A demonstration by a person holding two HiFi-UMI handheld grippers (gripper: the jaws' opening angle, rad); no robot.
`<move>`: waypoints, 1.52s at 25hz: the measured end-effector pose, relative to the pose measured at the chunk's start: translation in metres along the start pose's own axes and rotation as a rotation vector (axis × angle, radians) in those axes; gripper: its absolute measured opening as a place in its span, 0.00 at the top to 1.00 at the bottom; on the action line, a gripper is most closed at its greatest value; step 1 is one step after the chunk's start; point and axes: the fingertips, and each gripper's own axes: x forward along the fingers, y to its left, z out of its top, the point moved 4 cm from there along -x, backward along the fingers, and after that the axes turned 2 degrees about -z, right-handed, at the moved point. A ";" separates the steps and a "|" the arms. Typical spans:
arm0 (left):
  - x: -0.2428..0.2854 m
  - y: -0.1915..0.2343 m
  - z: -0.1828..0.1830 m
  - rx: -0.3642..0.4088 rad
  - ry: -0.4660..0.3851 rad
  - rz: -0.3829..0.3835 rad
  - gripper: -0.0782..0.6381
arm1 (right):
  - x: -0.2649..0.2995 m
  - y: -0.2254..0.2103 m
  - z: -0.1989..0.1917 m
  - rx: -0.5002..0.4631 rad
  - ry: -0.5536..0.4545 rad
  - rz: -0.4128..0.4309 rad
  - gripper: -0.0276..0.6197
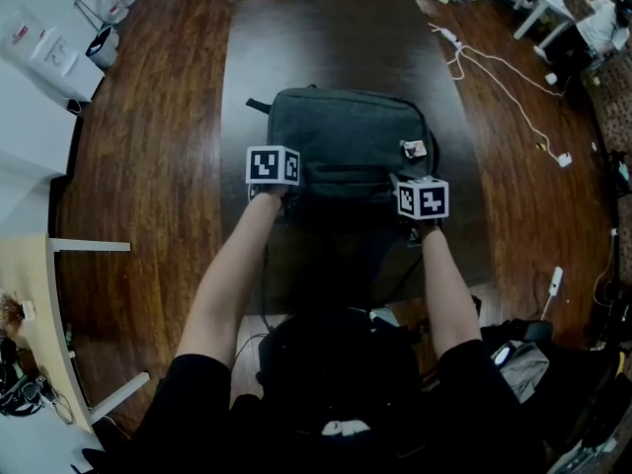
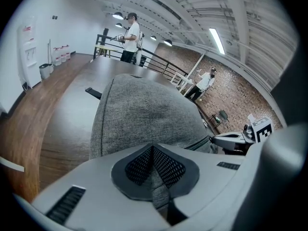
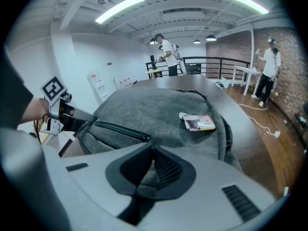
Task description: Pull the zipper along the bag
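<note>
A dark grey backpack (image 1: 346,141) lies flat on a dark table (image 1: 326,38). My left gripper (image 1: 281,181) is at the bag's near left corner. In the left gripper view it (image 2: 153,149) is shut, with a fold of the grey bag fabric (image 2: 144,105) pinched between its pads. My right gripper (image 1: 415,194) is at the near right corner. In the right gripper view a dark zipper (image 3: 120,129) runs from the left gripper (image 3: 62,117) up to the right gripper (image 3: 153,150), whose pads are closed on a small grey piece at the zipper's end. A small tag (image 3: 198,122) lies on the bag.
White cables (image 1: 504,77) and a plug trail over the wooden floor to the right of the table. A light desk (image 1: 39,294) stands at the left and bins (image 1: 99,47) at the far left. People (image 2: 130,35) stand far off by a railing.
</note>
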 end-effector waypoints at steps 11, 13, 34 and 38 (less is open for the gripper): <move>-0.006 -0.003 -0.003 0.002 -0.072 0.058 0.88 | -0.024 -0.017 -0.044 0.109 0.029 -0.124 0.95; -0.009 -0.005 -0.004 -0.009 -0.098 0.089 0.88 | -0.025 -0.011 -0.044 0.116 0.033 -0.127 0.95; -0.032 -0.077 -0.097 -0.019 -0.007 0.125 0.88 | -0.058 0.049 -0.065 0.153 0.006 -0.061 0.95; -0.039 -0.101 -0.120 -0.028 -0.037 0.121 0.88 | -0.076 0.055 -0.087 0.134 0.015 -0.025 0.95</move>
